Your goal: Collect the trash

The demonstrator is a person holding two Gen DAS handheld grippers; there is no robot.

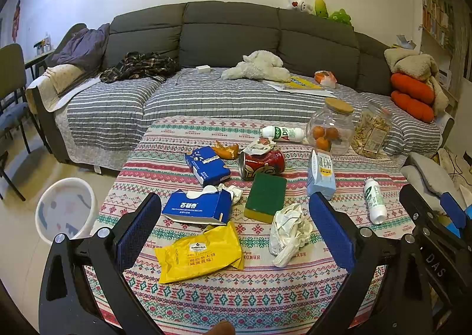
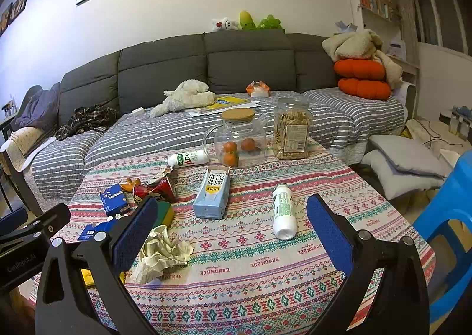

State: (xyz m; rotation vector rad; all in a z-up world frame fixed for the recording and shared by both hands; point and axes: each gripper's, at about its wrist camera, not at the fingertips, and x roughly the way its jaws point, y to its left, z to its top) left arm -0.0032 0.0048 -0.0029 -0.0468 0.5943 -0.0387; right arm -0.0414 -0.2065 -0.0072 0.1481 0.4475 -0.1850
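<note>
Left gripper (image 1: 236, 234) spread wide, empty, above yellow wrapper (image 1: 200, 254), crumpled paper (image 1: 289, 231). Right gripper (image 2: 233, 234) likewise released; white bottle (image 2: 283, 211) between fingers. White bin (image 1: 66, 208) far left on floor.

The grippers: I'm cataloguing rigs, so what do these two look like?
Both the left gripper and right gripper have black angular frames with silver bolts and flat blue textured fingers. White lettering marks their sides: "DAS" on the right, "GenRobot.AI" on the left. No cables or sleeves show.
</note>
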